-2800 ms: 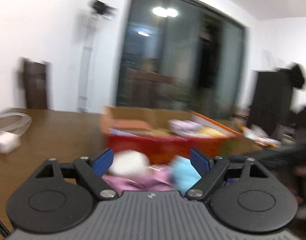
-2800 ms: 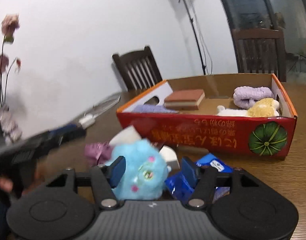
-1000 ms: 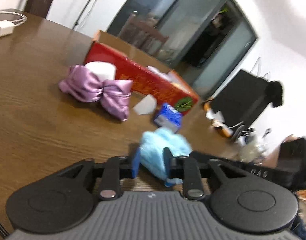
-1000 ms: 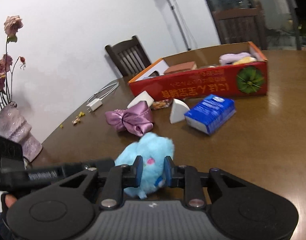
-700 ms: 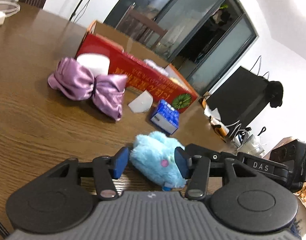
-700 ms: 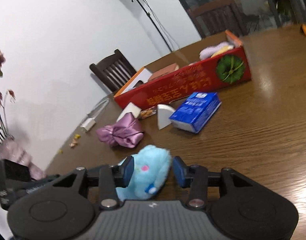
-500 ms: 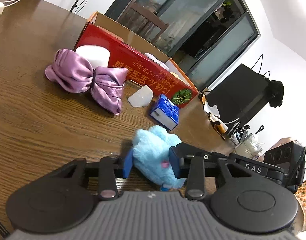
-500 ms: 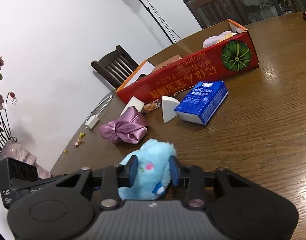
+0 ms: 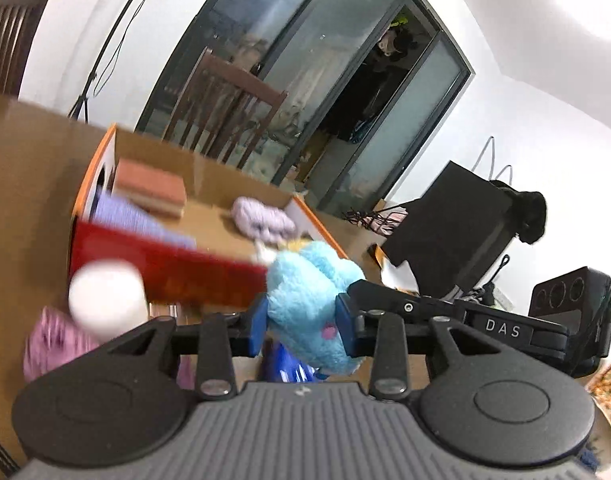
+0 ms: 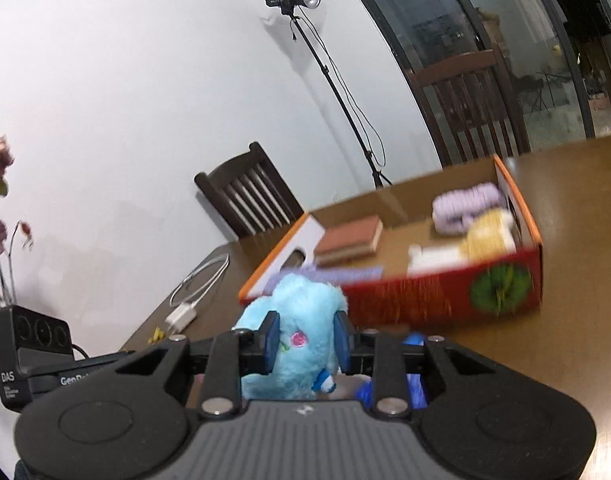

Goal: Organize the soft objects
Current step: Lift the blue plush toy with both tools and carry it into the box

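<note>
A fluffy light-blue plush toy (image 9: 309, 300) is gripped from both sides. My left gripper (image 9: 299, 322) is shut on it and my right gripper (image 10: 305, 342) is shut on it (image 10: 301, 328) too. The toy is lifted off the table, just in front of the red cardboard box (image 9: 177, 268), which also shows in the right wrist view (image 10: 429, 300). The box holds a brown book (image 10: 351, 236), a lilac knit item (image 10: 463, 204), a yellow plush (image 10: 487, 236) and a white item (image 10: 433, 258).
A purple satin bow (image 9: 53, 340) and a white sponge (image 9: 103, 294) lie on the wooden table (image 9: 21, 208) left of the toy. A blue tissue pack (image 10: 389, 392) lies under the grippers. A white charger and cable (image 10: 193, 300), chairs (image 10: 249, 192) and a light stand (image 10: 325, 68) are behind.
Both grippers have lifted the blue plush toy off the table and carried it up toward the red box. The box now fills more of both views.
</note>
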Action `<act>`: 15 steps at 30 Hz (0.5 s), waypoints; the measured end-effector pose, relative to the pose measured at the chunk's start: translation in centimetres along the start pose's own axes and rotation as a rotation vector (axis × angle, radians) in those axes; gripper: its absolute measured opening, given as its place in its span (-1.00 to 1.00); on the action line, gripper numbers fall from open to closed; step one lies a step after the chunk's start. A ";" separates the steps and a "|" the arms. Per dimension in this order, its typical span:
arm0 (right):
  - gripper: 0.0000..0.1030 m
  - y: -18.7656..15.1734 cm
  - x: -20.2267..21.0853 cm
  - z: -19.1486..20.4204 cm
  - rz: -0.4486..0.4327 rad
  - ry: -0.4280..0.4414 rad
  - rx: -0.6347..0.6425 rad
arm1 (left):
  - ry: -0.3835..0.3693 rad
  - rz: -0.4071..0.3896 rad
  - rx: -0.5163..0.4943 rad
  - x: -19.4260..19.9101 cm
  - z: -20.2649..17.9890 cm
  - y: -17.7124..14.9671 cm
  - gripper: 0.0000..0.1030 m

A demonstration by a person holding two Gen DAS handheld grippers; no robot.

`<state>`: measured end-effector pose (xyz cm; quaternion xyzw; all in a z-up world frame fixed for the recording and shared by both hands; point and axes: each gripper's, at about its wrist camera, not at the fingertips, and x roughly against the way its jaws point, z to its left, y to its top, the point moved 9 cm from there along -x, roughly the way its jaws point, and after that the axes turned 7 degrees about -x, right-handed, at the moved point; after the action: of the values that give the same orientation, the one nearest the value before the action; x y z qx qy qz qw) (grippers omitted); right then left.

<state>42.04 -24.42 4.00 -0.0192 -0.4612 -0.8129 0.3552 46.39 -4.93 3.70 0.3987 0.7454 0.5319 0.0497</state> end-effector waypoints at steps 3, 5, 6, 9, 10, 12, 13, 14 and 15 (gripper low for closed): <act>-0.46 2.6 -2.1 -0.5 -0.010 -0.001 0.010 | 0.016 0.001 -0.028 -2.2 0.9 2.7 -0.30; -0.46 4.5 -3.6 -0.9 -0.020 -0.004 0.018 | 0.025 0.001 -0.048 -3.9 1.6 4.5 -0.31; -0.46 5.4 -4.3 -1.3 -0.026 -0.009 0.023 | 0.031 -0.003 -0.053 -5.0 2.1 5.6 -0.31; -0.46 8.4 -6.7 -2.5 -0.049 -0.017 0.023 | 0.041 -0.017 -0.036 -7.6 3.5 7.9 -0.32; -0.46 9.2 -7.5 -2.9 -0.053 -0.018 0.010 | 0.040 -0.017 -0.025 -8.5 4.0 8.5 -0.32; -0.46 10.7 -9.1 -3.8 -0.063 -0.021 -0.003 | 0.040 -0.014 -0.014 -10.1 4.9 9.4 -0.32; -0.46 11.3 -9.8 -4.3 -0.064 -0.022 -0.015 | 0.043 -0.010 -0.006 -11.0 5.5 9.9 -0.32; -0.46 11.8 -10.7 -4.7 -0.064 -0.023 -0.024 | 0.048 -0.003 0.002 -11.8 5.9 10.2 -0.32; -0.46 12.4 -11.6 -5.2 -0.059 -0.029 -0.027 | 0.054 0.005 0.004 -12.7 6.5 10.7 -0.32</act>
<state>59.59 -25.90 5.96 -0.0223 -0.4556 -0.8289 0.3238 64.01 -6.97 5.36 0.3859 0.7465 0.5414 0.0274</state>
